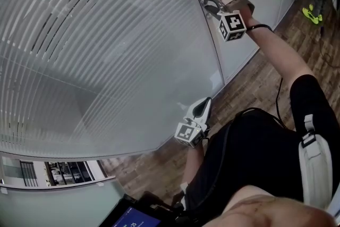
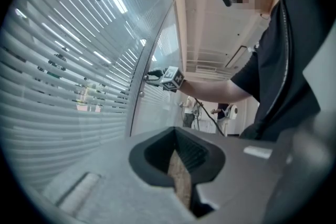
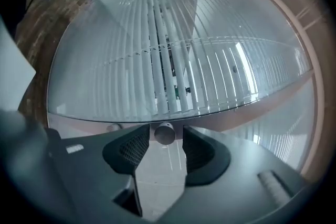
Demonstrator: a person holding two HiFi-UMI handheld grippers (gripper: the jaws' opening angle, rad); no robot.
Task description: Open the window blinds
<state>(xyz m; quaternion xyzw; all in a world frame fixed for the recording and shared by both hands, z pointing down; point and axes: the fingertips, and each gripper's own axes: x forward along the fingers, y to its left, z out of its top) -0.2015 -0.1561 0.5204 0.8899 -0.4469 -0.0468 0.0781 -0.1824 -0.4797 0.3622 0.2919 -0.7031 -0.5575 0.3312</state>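
Grey blinds (image 1: 79, 56) fill my head view, right gripper (image 1: 208, 3) at their right edge, left gripper (image 1: 203, 105) lower, a screen (image 1: 130, 218) with text too small to read; left gripper view: my jaws clenched, empty; right gripper view: jaws released, straddling a knob (image 3: 164, 134).

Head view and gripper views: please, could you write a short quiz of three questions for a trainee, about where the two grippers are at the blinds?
1. True or false: the right gripper has its jaws apart, one on each side of the knob.
2. Where is the left gripper? A: gripping the knob. B: low, away from the knob. C: raised above the right gripper.
3. Missing word: the blinds sit behind a pane of ____.
Key: 1 true; 2 B; 3 glass.
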